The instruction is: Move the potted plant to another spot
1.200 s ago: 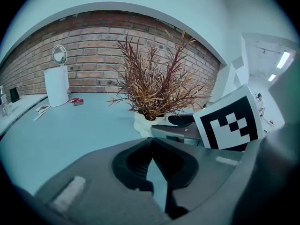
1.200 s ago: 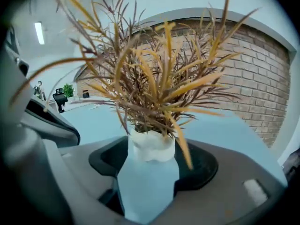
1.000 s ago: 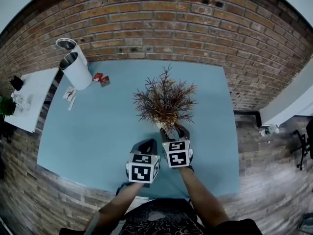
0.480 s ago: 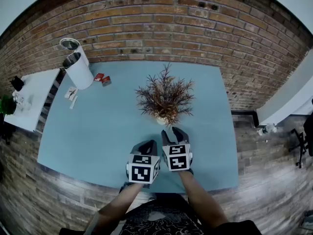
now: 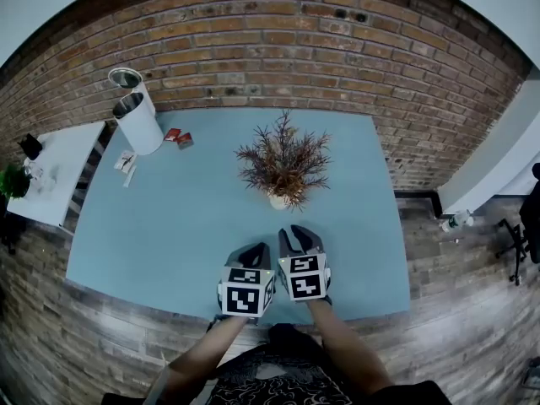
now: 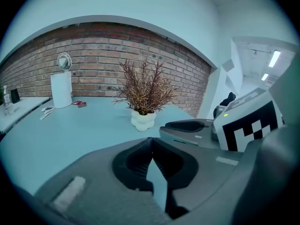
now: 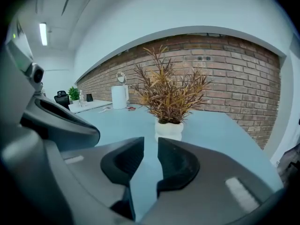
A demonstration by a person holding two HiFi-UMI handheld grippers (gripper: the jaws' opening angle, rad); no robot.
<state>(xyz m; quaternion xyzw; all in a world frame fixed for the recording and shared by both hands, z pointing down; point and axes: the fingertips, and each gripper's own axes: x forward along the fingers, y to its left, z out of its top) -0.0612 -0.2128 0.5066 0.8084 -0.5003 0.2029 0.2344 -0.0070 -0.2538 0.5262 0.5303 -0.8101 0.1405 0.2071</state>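
The potted plant (image 5: 283,160), dry reddish-brown twigs in a white lumpy pot (image 5: 278,199), stands upright on the blue table (image 5: 169,226), near its middle. My right gripper (image 5: 294,234) hovers just short of the pot, not touching it. Its jaws are closing, with a narrow gap and nothing between them. In the right gripper view the pot (image 7: 168,129) shows straight ahead beyond the right gripper (image 7: 151,144). My left gripper (image 5: 253,250) hangs beside it on the left, shut and empty. In the left gripper view the plant (image 6: 143,90) stands ahead, with the left gripper (image 6: 151,142) below it.
Two white cylinders (image 5: 135,121) stand at the table's far left corner, with small red packets (image 5: 177,137) and papers beside them. A brick wall (image 5: 337,49) backs the table. A white side table (image 5: 51,171) stands to the left. The table's near edge lies under my hands.
The right gripper has drawn back from the pot toward the table's near edge, and its jaws have narrowed. The plant stands free. The left gripper has drifted back slightly.
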